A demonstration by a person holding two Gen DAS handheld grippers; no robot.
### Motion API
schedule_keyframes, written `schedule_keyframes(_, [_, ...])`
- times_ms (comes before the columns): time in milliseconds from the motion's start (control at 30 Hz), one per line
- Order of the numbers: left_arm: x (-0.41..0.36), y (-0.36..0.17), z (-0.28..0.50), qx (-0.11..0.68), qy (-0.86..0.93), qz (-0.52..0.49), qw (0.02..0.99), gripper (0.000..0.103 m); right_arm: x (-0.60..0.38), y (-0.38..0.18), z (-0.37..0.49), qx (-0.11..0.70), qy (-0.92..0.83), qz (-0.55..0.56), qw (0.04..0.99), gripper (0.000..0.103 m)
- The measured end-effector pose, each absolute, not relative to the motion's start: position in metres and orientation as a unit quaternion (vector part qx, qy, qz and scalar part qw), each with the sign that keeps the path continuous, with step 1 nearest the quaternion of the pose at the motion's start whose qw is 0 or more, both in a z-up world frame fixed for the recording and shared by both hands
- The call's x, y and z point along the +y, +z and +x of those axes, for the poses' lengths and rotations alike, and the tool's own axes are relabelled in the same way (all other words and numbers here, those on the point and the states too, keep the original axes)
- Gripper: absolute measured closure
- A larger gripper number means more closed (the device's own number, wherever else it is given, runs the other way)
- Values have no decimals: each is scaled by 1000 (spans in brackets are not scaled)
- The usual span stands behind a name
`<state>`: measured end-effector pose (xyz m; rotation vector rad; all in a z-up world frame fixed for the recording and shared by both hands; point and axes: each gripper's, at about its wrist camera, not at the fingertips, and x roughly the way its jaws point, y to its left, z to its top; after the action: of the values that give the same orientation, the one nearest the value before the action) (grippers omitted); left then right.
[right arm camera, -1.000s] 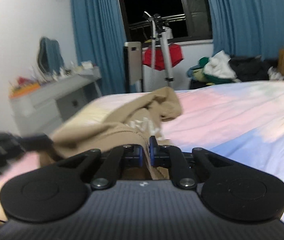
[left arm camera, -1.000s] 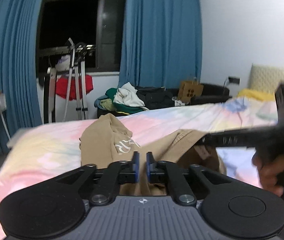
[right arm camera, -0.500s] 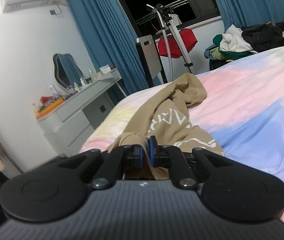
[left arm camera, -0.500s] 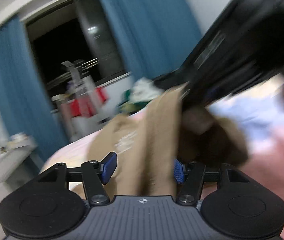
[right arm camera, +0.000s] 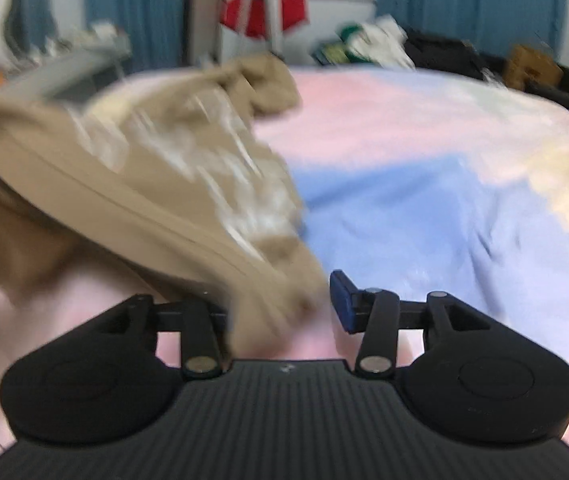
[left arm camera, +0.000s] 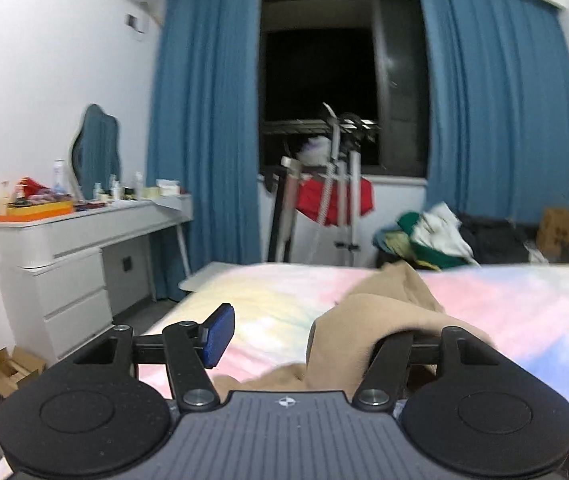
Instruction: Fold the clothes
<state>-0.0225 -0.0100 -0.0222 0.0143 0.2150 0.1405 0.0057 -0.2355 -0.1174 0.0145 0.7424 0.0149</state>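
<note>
Tan, soft crumpled garment point(left arm camera: 368, 332) with white lettering lies on the pastel quilted bed point(right arm camera: 424, 184); left gripper point(left arm camera: 304, 338) and right gripper point(right arm camera: 280, 304) fingers both spread apart, fabric draped between them.

Garment: we note one tan top point(right arm camera: 132, 184) with white lettering, blurred.
Pose: crumpled, partly lifted.
Location: near bedspread's point(right arm camera: 424, 184) dresser-side edge.
</note>
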Motion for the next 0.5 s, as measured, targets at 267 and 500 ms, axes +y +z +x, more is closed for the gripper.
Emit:
schedule_keyframes(267, [38, -23, -12, 147, 70, -38, 986, 48, -243, -114, -15, 347, -27, 103, 932, 66])
schedule_keyframes(500, [50, -17, -28, 145, 27, -89, 985, 76, -252, -52, -25, 219, -69, 136, 964, 90])
